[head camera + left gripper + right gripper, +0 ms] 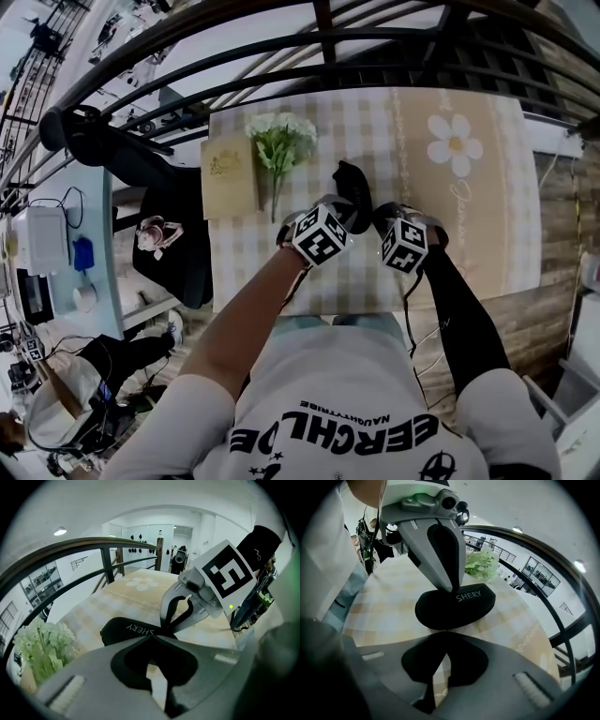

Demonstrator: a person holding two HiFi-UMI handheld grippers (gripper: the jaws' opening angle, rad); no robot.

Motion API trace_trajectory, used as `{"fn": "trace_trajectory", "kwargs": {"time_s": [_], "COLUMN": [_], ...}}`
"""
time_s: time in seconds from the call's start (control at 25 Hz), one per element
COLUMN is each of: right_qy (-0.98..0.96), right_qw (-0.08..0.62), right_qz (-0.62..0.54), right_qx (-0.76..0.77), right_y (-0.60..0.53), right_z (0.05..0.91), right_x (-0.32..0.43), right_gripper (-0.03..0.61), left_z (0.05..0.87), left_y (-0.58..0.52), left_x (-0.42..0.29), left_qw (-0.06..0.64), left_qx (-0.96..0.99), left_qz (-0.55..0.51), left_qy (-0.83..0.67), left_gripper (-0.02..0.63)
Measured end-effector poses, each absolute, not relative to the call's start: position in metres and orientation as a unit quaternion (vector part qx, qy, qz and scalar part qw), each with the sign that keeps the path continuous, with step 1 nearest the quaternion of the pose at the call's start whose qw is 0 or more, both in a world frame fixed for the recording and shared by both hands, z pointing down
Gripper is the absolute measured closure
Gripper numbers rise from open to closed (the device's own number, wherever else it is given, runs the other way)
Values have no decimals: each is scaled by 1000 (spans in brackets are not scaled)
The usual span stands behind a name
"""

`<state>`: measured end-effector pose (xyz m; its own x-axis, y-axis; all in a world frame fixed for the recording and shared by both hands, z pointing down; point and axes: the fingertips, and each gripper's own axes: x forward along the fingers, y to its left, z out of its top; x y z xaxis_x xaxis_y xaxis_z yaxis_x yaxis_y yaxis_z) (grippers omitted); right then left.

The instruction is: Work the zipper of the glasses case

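Observation:
A black glasses case [353,185] [123,629] [461,607] with white "SHERY" print lies on the checked tablecloth [469,225]. My left gripper [339,210] [151,637] is shut, and its joined tips rest on top of the case beside the print. From the right gripper view the left gripper [451,588] comes down onto the case from above. My right gripper [375,219] [447,631] is shut at the case's near end, pinching what looks like the small zipper pull. From the left gripper view the right gripper [165,629] meets the case at the same end.
A bunch of white flowers [281,141] [480,564] and a tan card [230,171] lie left of the case. A daisy print [455,143] marks the cloth's far right. A dark metal railing [281,49] runs behind the table. A desk [56,244] stands at the left.

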<state>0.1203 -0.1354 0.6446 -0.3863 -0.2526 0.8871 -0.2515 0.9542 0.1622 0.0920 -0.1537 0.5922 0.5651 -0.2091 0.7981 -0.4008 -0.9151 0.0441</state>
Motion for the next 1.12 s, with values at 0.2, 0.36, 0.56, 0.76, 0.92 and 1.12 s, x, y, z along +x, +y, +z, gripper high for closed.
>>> {"fn": "trace_trajectory", "kwargs": {"time_s": [0.2, 0.36, 0.56, 0.76, 0.92, 1.12], "right_qy": [-833, -833, -835, -839, -854, -854], "right_qw": [535, 536, 534, 528, 517, 520], "right_qz": [3, 5, 7, 7, -8, 0], "right_qx": [144, 138, 130, 134, 58, 28], "right_y": [-121, -111, -100, -98, -62, -32], "right_z": [646, 646, 646, 641, 635, 637], "right_x": [118, 116, 110, 108, 102, 126], "right_gripper": [548, 548, 547, 548, 548, 548], "left_z": [593, 593, 592, 592, 587, 576], "left_y": [-153, -155, -154, -155, -136, -123], "left_x": [91, 92, 92, 86, 84, 92], "left_qw": [111, 111, 118, 158, 159, 136], "left_qx": [878, 878, 878, 868, 863, 869], "left_qz": [432, 431, 422, 413, 434, 435], "left_qy": [-175, -177, -194, -224, -205, -195], "left_gripper": [609, 609, 609, 609, 608, 607]}}
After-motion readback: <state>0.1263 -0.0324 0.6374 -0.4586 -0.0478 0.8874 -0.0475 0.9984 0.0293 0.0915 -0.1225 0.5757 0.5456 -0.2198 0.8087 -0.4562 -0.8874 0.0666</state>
